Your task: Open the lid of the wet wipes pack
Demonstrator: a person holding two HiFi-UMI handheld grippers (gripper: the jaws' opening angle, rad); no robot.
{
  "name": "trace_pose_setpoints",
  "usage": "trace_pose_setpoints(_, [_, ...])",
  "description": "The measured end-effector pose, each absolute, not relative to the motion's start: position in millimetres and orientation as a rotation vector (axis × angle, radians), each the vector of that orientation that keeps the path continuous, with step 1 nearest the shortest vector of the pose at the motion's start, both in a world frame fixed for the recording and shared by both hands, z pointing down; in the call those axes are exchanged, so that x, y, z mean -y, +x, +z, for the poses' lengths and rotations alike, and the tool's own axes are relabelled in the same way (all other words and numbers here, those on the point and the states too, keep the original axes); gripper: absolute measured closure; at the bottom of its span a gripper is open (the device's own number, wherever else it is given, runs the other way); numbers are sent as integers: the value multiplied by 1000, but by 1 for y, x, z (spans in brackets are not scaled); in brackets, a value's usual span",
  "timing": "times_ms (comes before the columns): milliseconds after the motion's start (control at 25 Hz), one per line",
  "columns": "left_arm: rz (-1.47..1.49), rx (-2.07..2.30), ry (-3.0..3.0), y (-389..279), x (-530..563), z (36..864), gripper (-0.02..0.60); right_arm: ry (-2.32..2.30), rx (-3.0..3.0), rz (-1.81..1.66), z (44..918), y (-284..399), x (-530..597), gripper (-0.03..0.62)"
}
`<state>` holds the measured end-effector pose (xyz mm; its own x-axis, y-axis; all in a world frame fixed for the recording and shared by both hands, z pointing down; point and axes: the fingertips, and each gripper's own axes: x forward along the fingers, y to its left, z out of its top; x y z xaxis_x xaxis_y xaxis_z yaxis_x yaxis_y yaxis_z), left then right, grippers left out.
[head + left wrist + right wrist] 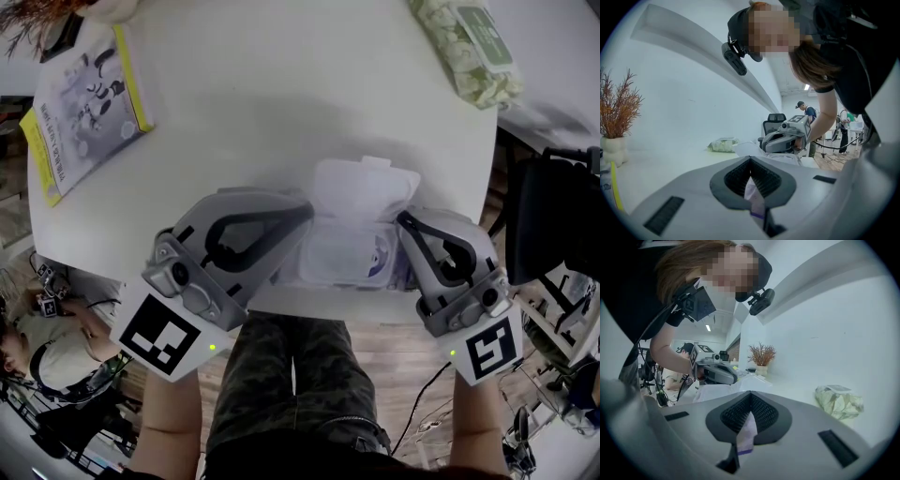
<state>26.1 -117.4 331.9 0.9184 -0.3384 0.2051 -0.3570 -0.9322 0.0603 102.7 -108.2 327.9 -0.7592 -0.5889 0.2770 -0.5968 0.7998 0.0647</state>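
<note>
The wet wipes pack [342, 255] lies at the table's near edge, between my two grippers. Its white flip lid [361, 190] stands swung up and back, and the oval opening below it is uncovered. My left gripper [292, 232] is shut on the pack's left end. In the left gripper view a strip of white and purple film [754, 199] is pinched in its jaws. My right gripper [405, 231] is shut on the pack's right end, and the same film [746, 430] shows pinched in the right gripper view.
A second, green-patterned wipes pack [469, 47] lies at the table's far right. A yellow-edged book [84, 103] sits at the far left. A dried plant in a white vase [618, 112] stands beyond it. A black chair [548, 220] is off the table's right edge.
</note>
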Motion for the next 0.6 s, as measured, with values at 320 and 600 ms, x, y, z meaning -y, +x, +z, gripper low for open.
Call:
trace_pose_setpoints(320, [299, 538, 2975, 27, 119, 333, 569, 903, 2708, 64, 330, 103, 110, 574])
trace_pose_setpoints(600, [311, 531, 2977, 27, 120, 334, 569, 890, 2709, 81, 330, 102, 113, 574])
